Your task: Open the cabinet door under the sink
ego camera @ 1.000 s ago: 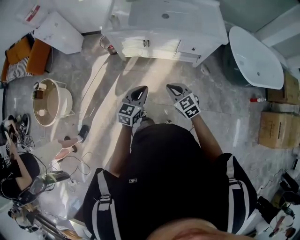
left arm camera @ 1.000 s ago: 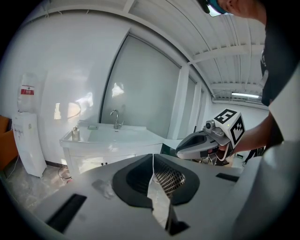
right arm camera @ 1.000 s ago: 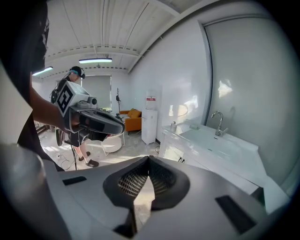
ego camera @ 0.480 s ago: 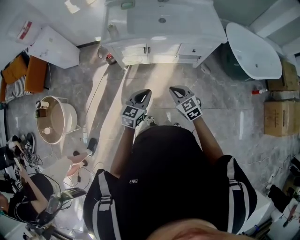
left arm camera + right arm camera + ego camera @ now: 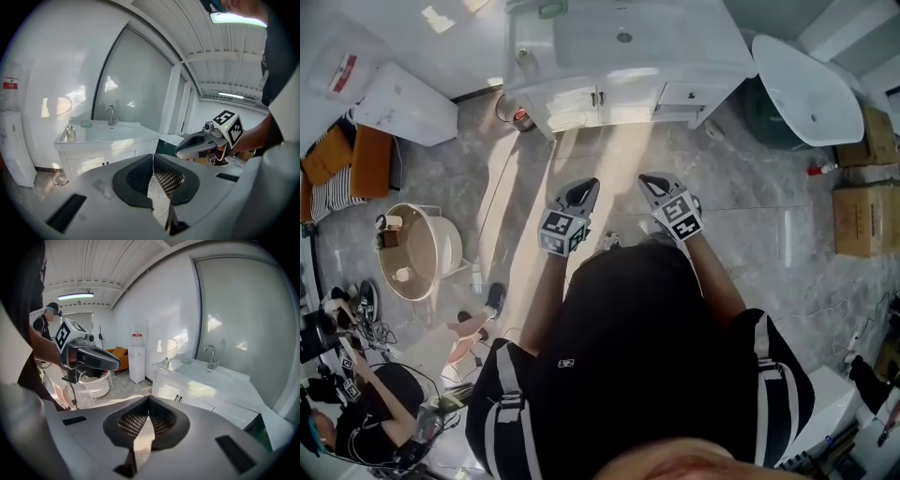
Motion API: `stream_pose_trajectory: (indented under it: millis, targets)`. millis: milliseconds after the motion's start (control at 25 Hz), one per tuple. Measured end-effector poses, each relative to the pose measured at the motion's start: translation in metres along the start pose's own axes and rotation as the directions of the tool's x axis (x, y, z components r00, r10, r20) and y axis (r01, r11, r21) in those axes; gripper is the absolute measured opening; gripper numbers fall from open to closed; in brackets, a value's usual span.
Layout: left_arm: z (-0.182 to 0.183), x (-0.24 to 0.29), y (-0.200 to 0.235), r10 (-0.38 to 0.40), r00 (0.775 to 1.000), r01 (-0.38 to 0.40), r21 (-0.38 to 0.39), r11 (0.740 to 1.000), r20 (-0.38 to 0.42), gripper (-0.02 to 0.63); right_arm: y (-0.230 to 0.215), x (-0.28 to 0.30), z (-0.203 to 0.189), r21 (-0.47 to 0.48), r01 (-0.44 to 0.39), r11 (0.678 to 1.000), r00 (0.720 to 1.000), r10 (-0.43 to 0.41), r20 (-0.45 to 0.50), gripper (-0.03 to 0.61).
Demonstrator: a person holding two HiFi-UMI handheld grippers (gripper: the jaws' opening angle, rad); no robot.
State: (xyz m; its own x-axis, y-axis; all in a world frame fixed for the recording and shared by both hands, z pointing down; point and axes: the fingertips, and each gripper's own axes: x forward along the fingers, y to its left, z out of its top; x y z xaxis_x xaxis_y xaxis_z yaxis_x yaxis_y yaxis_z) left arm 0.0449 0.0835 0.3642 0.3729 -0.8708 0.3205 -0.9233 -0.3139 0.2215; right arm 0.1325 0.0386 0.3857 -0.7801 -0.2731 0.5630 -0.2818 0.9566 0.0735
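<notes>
**Head view, near to far.** The person's dark torso fills the 6 o'clock half, and both forearms reach toward 12 o'clock. The left claw and the right claw are held side by side above the grey floor. Each has its jaws closed tip to tip with nothing between them, as both gripper views confirm.

At 12 o'clock, well apart from both claws, stands the white vanity with the sink set in its worktop. Beneath the basin are the cabinet doors, both closed. Their two slim handles sit close together at the centre seam.

**Step in hand (judged):** the approach; no contact has been made.

**To do it well:**
- Bring one claw level with a handle.
- Part its jaws before arrival.
- Set them across the handle rather than along it, then close firmly.
- Draw the door in an arc about its outer hinge, not straight back.

The handles look thin, so a shallow grip may slip.
</notes>
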Motion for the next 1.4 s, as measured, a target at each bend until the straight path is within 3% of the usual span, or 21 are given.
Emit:
stream_pose_trajectory:
  millis: [360,680,840,1160,1400]
  targets:
    - [0.003,0.006,0.013,-0.012,1.000,0.012,0.013,1.000,-0.013,0.017,-0.009,0.016,0.008,0.003,-0.004,1.000,1.000,0.004,-0.003,0.058]
    - [0.017,0.022,0.046,0.025,0.999,-0.024,0.028,0.999,-0.023,0.017,-0.034,0.048,0.020,-0.025,-0.044,0.999,0.999,0.044,0.005,0.058]
    - [0.019,0.049,0.069,0.045,0.998,-0.044,0.018,0.999,-0.043,0.017,-0.062,0.078,0.026,-0.034,-0.076,0.997,0.997,0.076,0.007,0.058]
    - [-0.010,0.111,0.112,0.117,0.987,-0.120,-0.022,0.992,-0.112,0.017,-0.111,0.137,0.011,-0.025,-0.176,0.984,0.984,0.176,-0.019,0.058]
    - [-0.020,0.179,0.172,0.216,0.974,-0.217,-0.008,0.976,-0.070,0.017,-0.161,0.201,-0.004,0.009,-0.209,0.978,0.977,0.210,-0.036,0.058]
